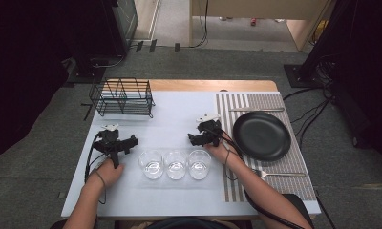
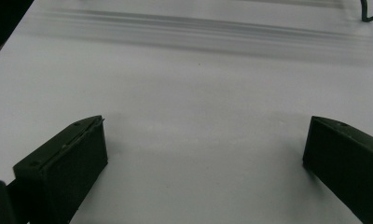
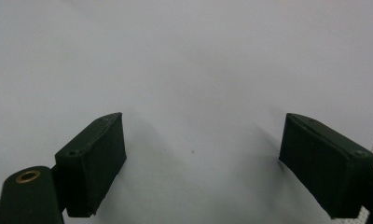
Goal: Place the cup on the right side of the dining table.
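Observation:
Three clear glass bowls stand in a row near the table's front: left bowl, middle bowl, right bowl. My left gripper hovers left of them, over the white table. My right gripper is just behind the right bowl. In the left gripper view, the left gripper is open over bare white surface. The right gripper is likewise open with nothing between its jaws.
A black wire rack stands at the back left. On a striped placemat at the right lie a black plate, a fork in front of it and a utensil behind it.

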The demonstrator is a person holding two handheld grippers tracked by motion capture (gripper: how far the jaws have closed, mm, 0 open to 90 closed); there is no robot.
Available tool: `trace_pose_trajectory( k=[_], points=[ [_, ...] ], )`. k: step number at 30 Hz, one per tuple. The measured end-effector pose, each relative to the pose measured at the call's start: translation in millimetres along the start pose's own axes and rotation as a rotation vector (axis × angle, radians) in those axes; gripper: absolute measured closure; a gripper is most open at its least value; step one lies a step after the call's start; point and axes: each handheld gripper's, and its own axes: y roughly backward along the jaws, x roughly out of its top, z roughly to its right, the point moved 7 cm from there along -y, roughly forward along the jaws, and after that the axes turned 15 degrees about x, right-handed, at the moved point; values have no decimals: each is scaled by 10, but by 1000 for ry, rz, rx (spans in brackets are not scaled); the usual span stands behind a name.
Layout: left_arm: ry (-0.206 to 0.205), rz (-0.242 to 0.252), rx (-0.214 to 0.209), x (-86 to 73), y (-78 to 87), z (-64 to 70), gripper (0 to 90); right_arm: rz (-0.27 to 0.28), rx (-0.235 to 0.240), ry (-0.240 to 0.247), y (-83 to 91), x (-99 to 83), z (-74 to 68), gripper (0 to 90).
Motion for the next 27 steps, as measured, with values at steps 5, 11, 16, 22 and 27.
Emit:
trace_pose_trajectory(
  k=[5,11,16,22,27],
  points=[
    [-1,0,0,-1,1,-1,0,0,-2,0,-1,0,1,137],
    [0,0,0,0,0,0,0,-1,4,-4,-1,-1,5,140],
    [0,0,0,0,0,0,0,-10,0,-26,-1,2,3,143],
    [0,0,0,0,0,-1,0,-42,7,-39,11,11,2,144],
    [0,0,0,0,0,0,0,-66,29,-47,40,12,20,144]
  ],
)
